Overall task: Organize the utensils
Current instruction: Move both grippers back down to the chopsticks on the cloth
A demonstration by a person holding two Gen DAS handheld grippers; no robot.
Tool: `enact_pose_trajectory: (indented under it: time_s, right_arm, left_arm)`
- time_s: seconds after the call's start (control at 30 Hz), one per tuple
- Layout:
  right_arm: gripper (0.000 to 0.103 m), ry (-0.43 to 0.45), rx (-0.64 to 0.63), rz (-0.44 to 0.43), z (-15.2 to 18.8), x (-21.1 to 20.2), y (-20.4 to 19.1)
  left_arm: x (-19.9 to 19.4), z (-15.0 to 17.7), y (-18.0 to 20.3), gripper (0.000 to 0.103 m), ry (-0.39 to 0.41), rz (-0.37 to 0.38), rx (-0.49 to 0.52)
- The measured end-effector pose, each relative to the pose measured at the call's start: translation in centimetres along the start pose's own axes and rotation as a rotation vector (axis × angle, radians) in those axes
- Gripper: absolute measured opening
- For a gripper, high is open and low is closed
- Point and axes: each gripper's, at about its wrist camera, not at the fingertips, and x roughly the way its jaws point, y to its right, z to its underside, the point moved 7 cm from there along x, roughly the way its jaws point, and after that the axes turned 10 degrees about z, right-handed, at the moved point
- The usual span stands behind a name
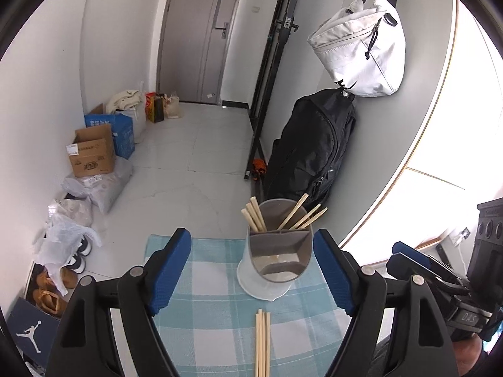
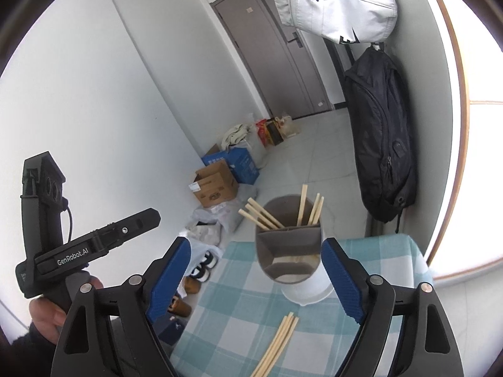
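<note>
Both claws stand wide open with nothing between their blue-padded black fingers. The left claw [image 1: 251, 270] and the right claw [image 2: 256, 278] each hover low over the near part of a small tabletop covered in a pale blue and white checked cloth [image 1: 207, 295].

Just ahead of the fingers, a loose bundle of pale wooden chopsticks [image 1: 262, 342] lies flat on the cloth, side by side, tips pointing away towards the holder. Nothing grips them.

A little farther on stands a grey divided utensil holder with a white base [image 1: 278, 251]. Its rear compartments already carry two clusters of upright chopsticks [image 1: 254, 216], leaning outward; the nearer compartments look empty.

Beyond the tabletop lies a light tiled floor, with cardboard boxes [image 1: 92, 154] and bags along the left wall, a black backpack [image 1: 311, 154] hanging at the right with a white bag [image 1: 361, 47] above it, and a grey door [image 1: 195, 31] at the far end.

The step in hand seems to be collecting the bundle on the cloth. Next, one claw would need to drop lower, straddle the sticks and close across them, then lift and tip them upright into a compartment.
</note>
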Motion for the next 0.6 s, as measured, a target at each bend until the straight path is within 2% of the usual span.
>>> enact_pose_trajectory:
  time_s: [0.13,0.6]
  right_arm:
    - [0.093,0.008,-0.016,0.004,1.8,-0.2,-0.2]
    - [0.095,-0.044,-0.061,0.055,8.0,1.4,1.4]
  left_arm:
    - [-0.2,1.4,0.0,0.077,0.013,-0.025,0.004]
    - [2.4,7.0,-1.2,0.077,-0.007,-0.082,0.020]
